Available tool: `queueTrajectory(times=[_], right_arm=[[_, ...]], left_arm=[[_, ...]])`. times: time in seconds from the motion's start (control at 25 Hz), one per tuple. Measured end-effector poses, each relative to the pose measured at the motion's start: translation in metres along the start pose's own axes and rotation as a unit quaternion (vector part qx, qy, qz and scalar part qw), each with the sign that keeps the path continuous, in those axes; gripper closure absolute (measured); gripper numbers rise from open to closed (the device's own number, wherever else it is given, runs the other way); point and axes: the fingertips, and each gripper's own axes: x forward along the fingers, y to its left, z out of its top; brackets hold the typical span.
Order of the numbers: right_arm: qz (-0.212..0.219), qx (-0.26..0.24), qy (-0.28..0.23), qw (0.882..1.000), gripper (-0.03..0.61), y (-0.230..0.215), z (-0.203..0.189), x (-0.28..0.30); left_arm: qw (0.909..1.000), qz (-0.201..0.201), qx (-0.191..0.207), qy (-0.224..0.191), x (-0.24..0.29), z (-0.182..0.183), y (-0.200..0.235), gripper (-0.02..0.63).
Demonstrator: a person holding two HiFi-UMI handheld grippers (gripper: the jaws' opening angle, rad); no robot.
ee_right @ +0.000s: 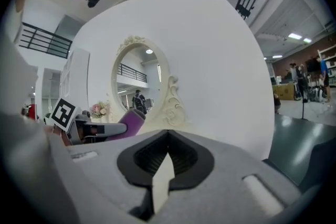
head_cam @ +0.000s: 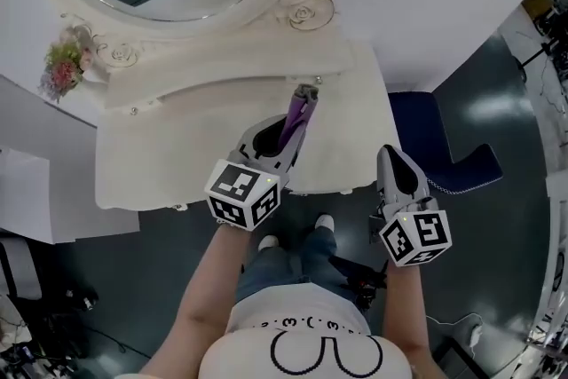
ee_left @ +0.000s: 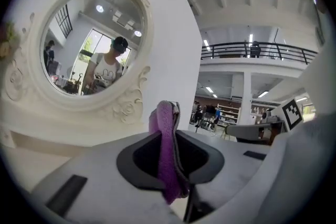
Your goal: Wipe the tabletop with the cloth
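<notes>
- While my left hand-held gripper (head_cam: 303, 105) was clamped on the purple cloth (head_cam: 294, 122), only a narrow fold stood on edge between the jaws and poked out past the tips. I judged that a hard drag across the bench (head_cam: 177, 160) could pull it loose.
- The cloth hung over the right part of the bench, and I could not tell whether it touched the surface. A sweep at that height might have wiped air rather than the top.
- With so little cloth showing beyond the tips, pressing down steeply risked the hard jaws scraping the pale top instead of the fabric.
- The carved mirror frame (head_cam: 306, 9) stood close behind the bench, so a long forward stroke might have knocked the tips against it.
- The flowers (head_cam: 62, 67) sat at the far left end, well apart from the cloth. A wide leftward sweep was where I thought something could be toppled.
- My right hand-held gripper (head_cam: 393, 160) had its jaws together on nothing and hovered off the bench's right front corner, near the blue chair (head_cam: 435, 151). Idle there, it steadied nothing, and it could have got in the way of a rightward stroke.
</notes>
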Motion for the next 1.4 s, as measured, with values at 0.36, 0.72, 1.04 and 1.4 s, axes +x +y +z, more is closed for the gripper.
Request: queueTrajectory(times=[0.36, 0.72, 1.04, 1.4], right_arm=[[0.052, -0.080, -0.044, 0.994, 0.580, 0.124, 0.034, 0.025], [0.077, -0.108, -0.061, 0.989, 0.580, 0.206, 0.048, 0.032], [0.078, -0.130, -0.075, 0.986, 0.580, 0.236, 0.064, 0.029], [0.103, -0.162, -0.086, 0.978, 0.580, 0.253, 0.072, 0.015]], left_arm=[[0.9885, 0.117, 0.081, -0.051, -0.132, 0.044, 0.093, 0.549], [0.9714, 0.173, 0.136, -0.088, -0.219, 0.077, 0.128, 0.549], [0.9618, 0.196, 0.152, -0.115, -0.251, 0.094, 0.131, 0.549], [0.9538, 0.218, 0.158, -0.133, -0.272, 0.102, 0.116, 0.549]])
